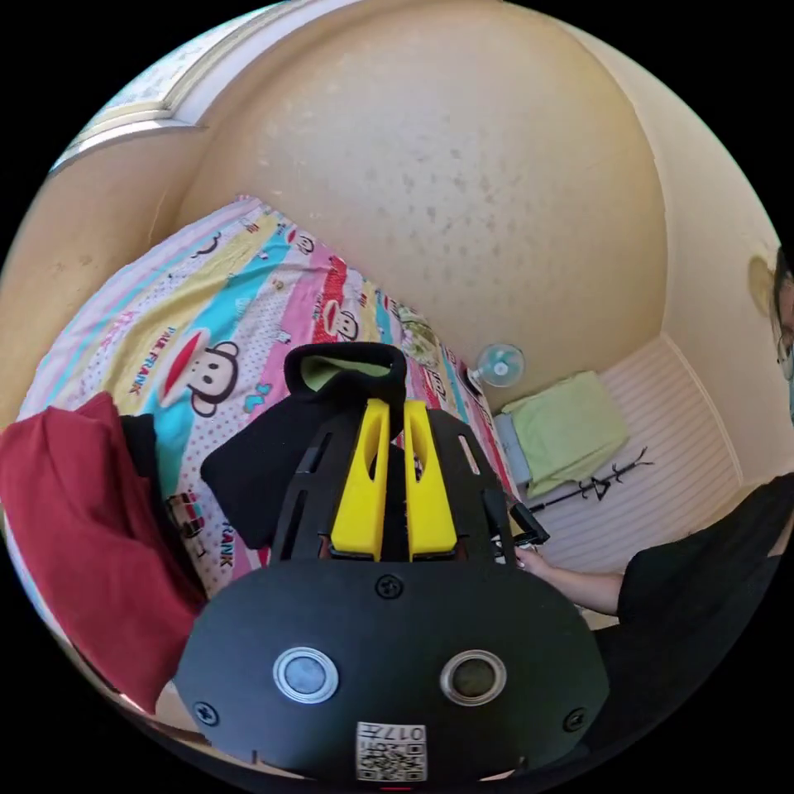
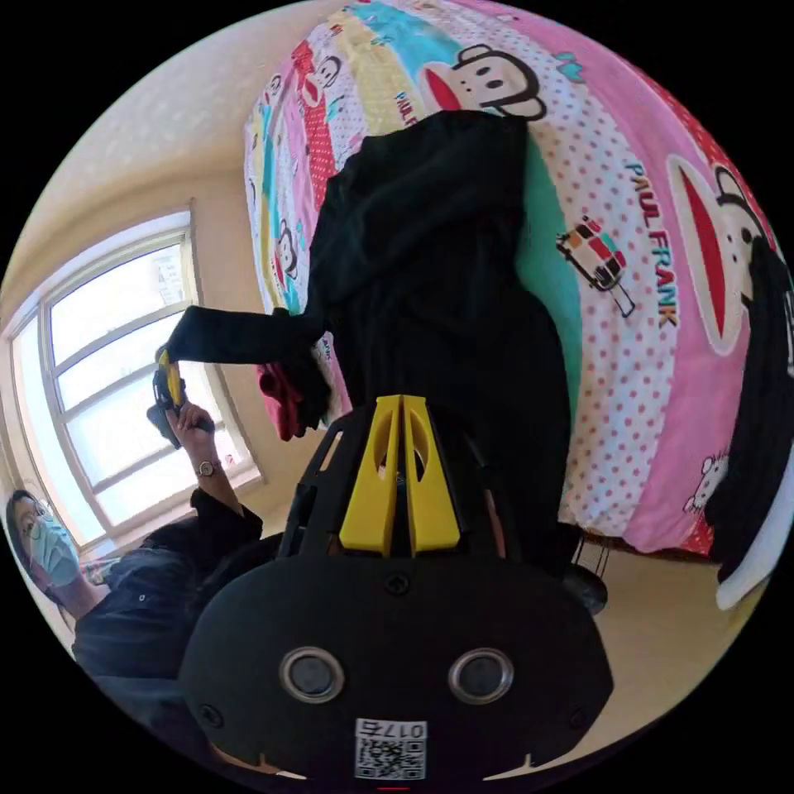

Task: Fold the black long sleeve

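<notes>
Cartoon-print bed sheet [image 2: 662,273] under a black long sleeve [image 2: 438,273] lifted by both tongs.

Left gripper [image 1: 395,413] has its yellow jaws clamped on a black cuff, fabric between them; right gripper [image 2: 401,405] has its jaws pressed together on the shirt's dark cloth. Most of the shirt drapes over the bed's edge. Beside it lies a red garment [image 1: 74,529]; a person [image 2: 124,579] stands near the window [image 2: 107,372].

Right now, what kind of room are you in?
Most likely a bedroom. There is a bed with a bright cartoon sheet, a window beside it, and a small fan on the floor by the wall. Both grippers, left and right, hold a black top over the bed.
</notes>
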